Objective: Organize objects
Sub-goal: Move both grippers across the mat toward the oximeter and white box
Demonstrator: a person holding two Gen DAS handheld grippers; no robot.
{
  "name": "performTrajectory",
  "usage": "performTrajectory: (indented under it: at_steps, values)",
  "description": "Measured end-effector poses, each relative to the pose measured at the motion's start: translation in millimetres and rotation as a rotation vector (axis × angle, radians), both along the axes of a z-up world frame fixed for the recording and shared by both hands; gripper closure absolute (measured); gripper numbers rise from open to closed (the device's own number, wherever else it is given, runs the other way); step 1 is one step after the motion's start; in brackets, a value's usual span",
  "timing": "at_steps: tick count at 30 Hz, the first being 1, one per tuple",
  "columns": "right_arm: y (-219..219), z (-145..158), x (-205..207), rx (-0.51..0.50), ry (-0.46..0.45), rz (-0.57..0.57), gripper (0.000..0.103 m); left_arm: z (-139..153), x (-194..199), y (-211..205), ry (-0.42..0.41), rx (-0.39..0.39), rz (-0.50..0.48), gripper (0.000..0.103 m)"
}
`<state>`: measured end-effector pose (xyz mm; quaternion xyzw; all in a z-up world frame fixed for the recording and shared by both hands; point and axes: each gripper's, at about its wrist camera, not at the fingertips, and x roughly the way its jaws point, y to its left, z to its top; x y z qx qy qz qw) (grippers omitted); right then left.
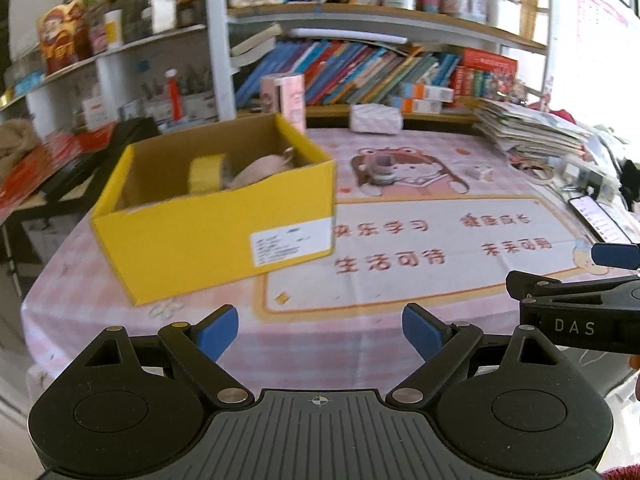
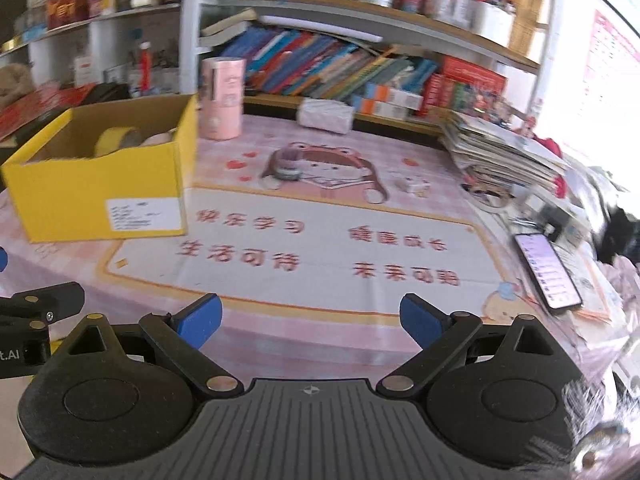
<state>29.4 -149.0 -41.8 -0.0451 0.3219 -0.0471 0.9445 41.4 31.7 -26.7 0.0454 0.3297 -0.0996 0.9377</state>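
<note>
I've got both tongs over the near edge of the worktop (image 1: 60,304), which wears a pink checked cloth with a cartoon girl and red characters printed on it. My left tongs (image 1: 320,332) are spread wide, blue pads well apart, nothing between them. My right tongs (image 2: 311,320) are likewise released and empty; in the left view they poke in from the right edge.

On the left of the worktop sits the yellow cardboard box (image 1: 208,232), open at the top, white label on its near side. Inside I can see a roll of yellow tape (image 1: 208,172) standing on edge, and beside it something pale pink (image 1: 260,170) that is too blurred to name.

Out on the cloth, towards the far middle, a small greyish object (image 2: 289,168) rests on the cartoon's head; I cannot tell what it is. To its right, apart from it, lies a small white item (image 2: 416,186), also unclear.

Behind the box stands a pink cylindrical container (image 2: 223,98), upright, and right of it a white wrapped packet (image 2: 326,114) at the far edge. A stack of papers (image 2: 504,152) fills the far right, and a phone (image 2: 548,272) lies screen up, lit, on the right side. Shelves of books (image 1: 352,68) run along the back.
</note>
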Motion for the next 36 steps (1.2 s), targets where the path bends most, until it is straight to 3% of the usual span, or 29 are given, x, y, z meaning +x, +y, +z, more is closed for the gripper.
performTrajectory:
  at_steps: [13, 22, 36]
  values:
    - [-36, -5, 36, 0.012, 0.020, -0.045, 0.007, -3, 39, -37, 0.007, 0.001, -0.048, 0.012]
    - [-68, -1, 83, 0.028, 0.020, -0.049, 0.007, 1, 74, -70, -0.014, -0.003, -0.067, 0.012]
    - [-123, 5, 159, 0.086, -0.005, 0.060, 0.010, -3, 130, -129, -0.006, 0.032, -0.006, 0.013]
